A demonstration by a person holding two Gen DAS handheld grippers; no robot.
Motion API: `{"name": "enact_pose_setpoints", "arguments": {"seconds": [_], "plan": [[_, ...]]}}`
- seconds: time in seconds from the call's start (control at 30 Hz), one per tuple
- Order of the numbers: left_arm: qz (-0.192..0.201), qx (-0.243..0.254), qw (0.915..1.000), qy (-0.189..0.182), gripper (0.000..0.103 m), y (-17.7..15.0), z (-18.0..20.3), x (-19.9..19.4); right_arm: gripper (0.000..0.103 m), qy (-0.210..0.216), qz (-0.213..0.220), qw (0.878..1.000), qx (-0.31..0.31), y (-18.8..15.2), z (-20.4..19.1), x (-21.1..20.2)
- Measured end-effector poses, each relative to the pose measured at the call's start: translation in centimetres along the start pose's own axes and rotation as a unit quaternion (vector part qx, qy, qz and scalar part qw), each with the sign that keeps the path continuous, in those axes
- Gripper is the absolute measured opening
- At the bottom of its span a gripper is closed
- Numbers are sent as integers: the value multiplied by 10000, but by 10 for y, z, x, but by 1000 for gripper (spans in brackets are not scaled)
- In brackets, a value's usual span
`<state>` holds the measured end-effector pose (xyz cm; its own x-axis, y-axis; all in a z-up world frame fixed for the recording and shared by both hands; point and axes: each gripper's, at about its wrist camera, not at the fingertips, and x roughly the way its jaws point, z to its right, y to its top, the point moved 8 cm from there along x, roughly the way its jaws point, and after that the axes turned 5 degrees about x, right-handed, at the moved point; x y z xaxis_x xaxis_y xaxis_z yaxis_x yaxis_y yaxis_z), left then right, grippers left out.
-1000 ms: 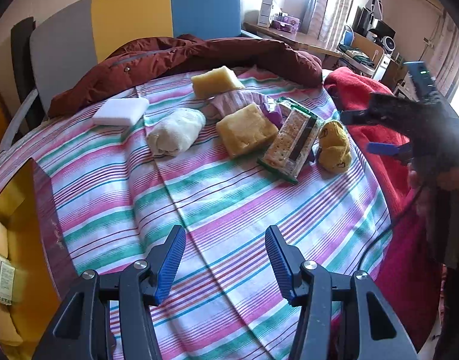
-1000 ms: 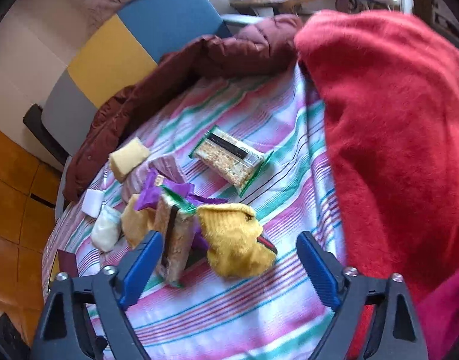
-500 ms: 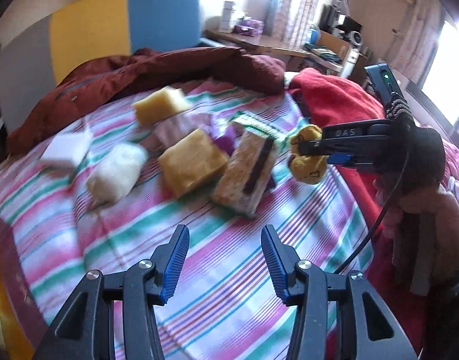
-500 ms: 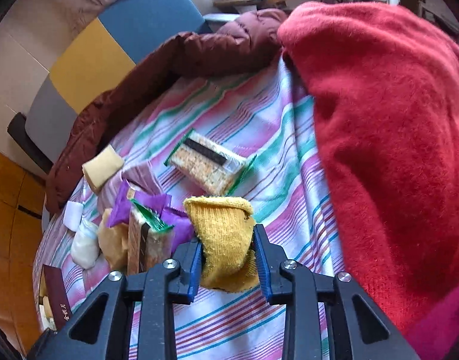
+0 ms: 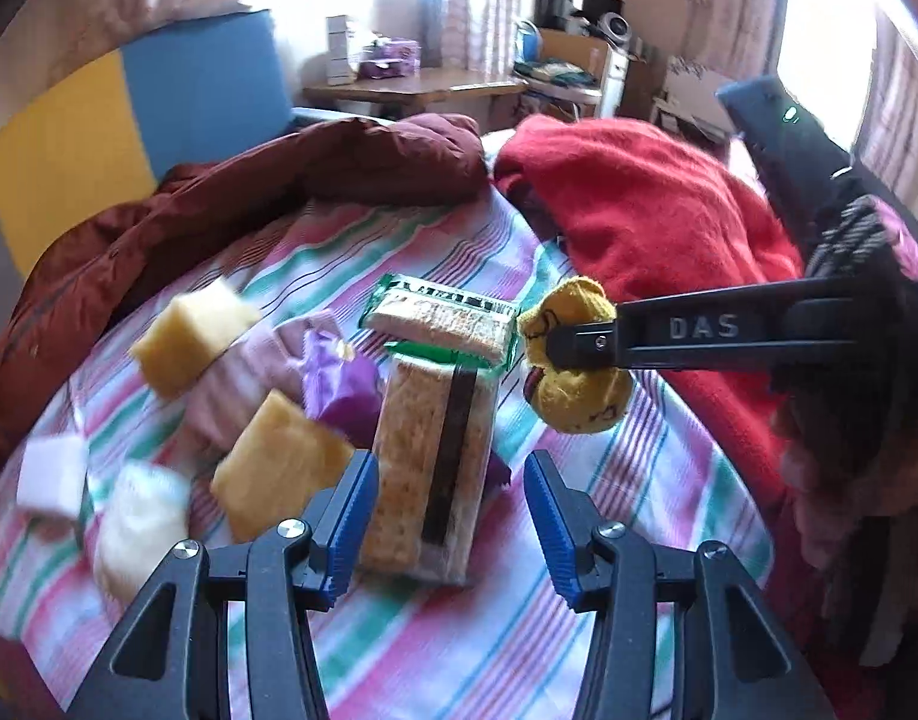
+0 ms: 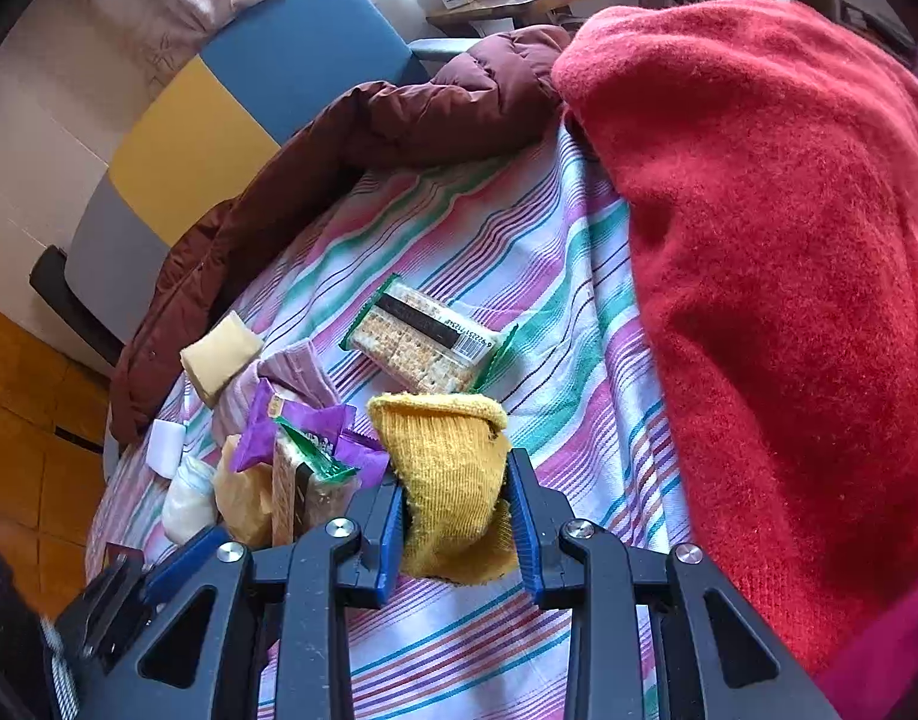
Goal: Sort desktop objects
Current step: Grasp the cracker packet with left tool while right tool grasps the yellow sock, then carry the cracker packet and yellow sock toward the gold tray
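My right gripper is shut on a yellow sock, which is pinched upright between the blue pads. The left wrist view shows the same sock held just above the striped sheet. My left gripper points down at a clear cracker pack. Its jaws are opening, the pack's near end lies between them, and the pads do not press it. A second cracker pack in green wrap lies behind. To the left lie two yellow sponges, a purple wrapper, a pink cloth and a white roll.
A maroon jacket is heaped along the far edge of the sheet. A red blanket is piled on the right. A white block sits at the far left. A desk with boxes stands behind.
My right gripper closed on the yellow sock and holds it. My left gripper moved over to the cracker pack, whose near end now sits between its slightly narrower jaws.
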<state>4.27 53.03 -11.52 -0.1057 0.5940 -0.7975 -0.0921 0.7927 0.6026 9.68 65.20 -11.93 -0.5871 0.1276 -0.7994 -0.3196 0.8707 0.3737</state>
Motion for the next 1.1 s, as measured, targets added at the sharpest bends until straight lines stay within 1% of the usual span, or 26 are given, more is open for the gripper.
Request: {"name": "enact_pose_setpoints", "arguments": {"seconds": [0.13,0.37,0.5,0.53,0.6,0.73,0.9,0.93,1.0,1.1], "plan": [[-108,197,9997,45,51,7,-3,17,32,46,-3,10000,33,0,-2,1],[-335,326,9989,-54,52,5,-1,38,32,62,-11,10000,42,0,-3,3],[-366,335,9988,-38,52,3,2,46,32,32,-29,10000,25,-1,-2,3],[-354,342,9988,-5,50,3,2,47,32,20,-36,10000,30,-1,-2,3],[-319,369,9988,33,49,2,5,47,32,-9,-53,10000,20,-1,-2,5],[-275,199,9994,-20,49,-3,8,39,32,-32,-51,10000,36,-1,0,5],[-103,-124,9999,-61,49,-11,12,12,32,37,-42,10000,-28,-1,-4,4],[-69,-232,9997,-74,49,-13,12,5,32,69,-47,9999,-60,-2,-6,4],[-83,-405,9991,27,49,-19,9,-5,32,186,-59,9997,-134,-3,-11,4],[-62,-788,9968,122,49,-28,3,-26,32,448,-62,9985,-310,-6,-24,1]]}}
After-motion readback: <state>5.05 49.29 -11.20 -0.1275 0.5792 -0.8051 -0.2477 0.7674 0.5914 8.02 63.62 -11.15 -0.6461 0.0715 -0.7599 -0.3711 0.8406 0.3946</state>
